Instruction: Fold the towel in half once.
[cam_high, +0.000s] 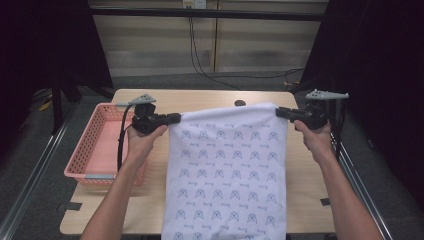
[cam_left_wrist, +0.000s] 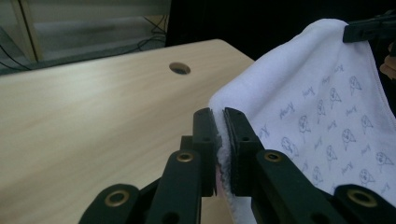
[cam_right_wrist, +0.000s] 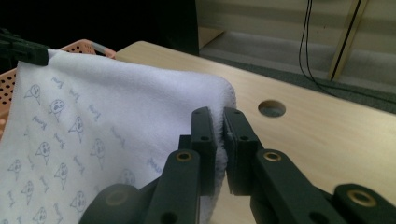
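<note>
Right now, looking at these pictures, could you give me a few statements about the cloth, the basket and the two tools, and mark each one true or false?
1. Both tools, the left tool and the right tool, grip the white patterned cloth at its top corners. True.
2. The cloth lies folded inside the pink basket. False: it hangs spread between the tools.
3. The basket stands at the left side of the table. True.
4. The cloth is plain white. False: small blue figures cover it.

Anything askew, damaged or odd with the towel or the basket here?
Nothing stands out. The white printed towel hangs evenly, its top corners clamped by the left gripper and right gripper. The pink basket sits upright at the table's left edge.
</note>
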